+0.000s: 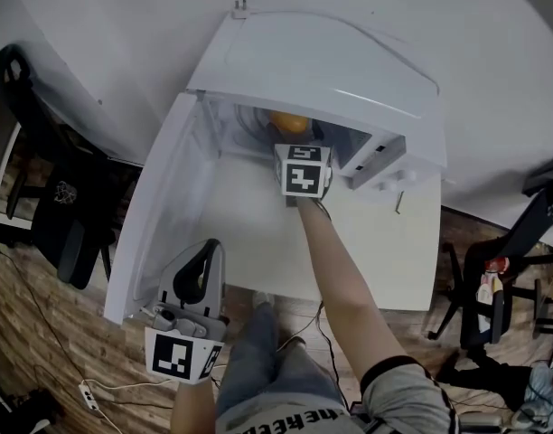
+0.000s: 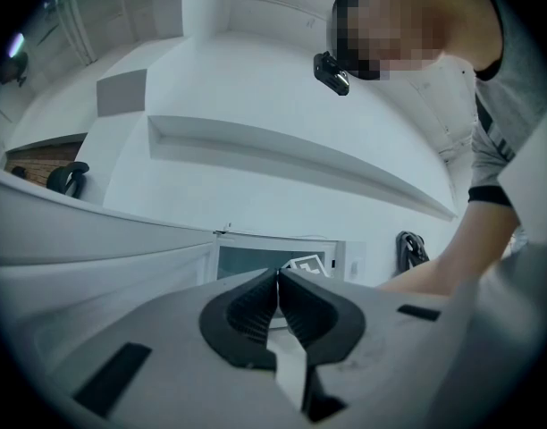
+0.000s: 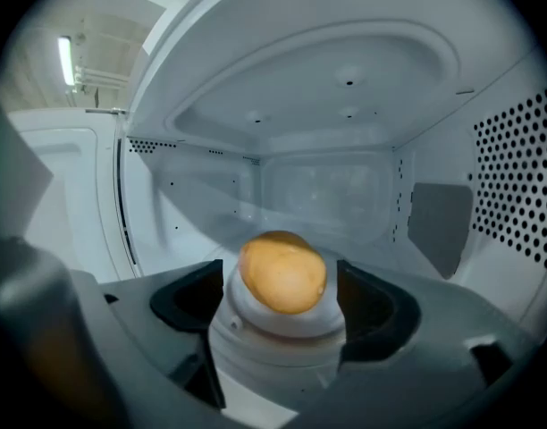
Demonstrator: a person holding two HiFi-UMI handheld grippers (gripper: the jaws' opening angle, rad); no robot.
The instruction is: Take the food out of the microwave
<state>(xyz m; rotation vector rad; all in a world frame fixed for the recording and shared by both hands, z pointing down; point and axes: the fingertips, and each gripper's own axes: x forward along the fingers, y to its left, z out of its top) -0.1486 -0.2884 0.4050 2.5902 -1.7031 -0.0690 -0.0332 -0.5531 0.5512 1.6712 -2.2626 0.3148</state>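
The white microwave [image 1: 313,70] stands on a white table [image 1: 385,251] with its door [image 1: 154,215] swung open to the left. Inside, a yellow-brown round food item [image 3: 282,271] rests on top of a white bowl [image 3: 273,333]. My right gripper [image 3: 278,286] reaches into the cavity, open, with a jaw on each side of the bowl. In the head view only its marker cube [image 1: 302,170] shows at the opening, with the food [image 1: 288,121] behind it. My left gripper [image 1: 207,250] hangs low by the door's edge, shut and empty.
Black office chairs stand on the left [image 1: 51,188] and the right [image 1: 520,242] of the table. A power strip [image 1: 89,394] and cables lie on the wooden floor. The cavity's perforated right wall [image 3: 515,177] is close to the right jaw.
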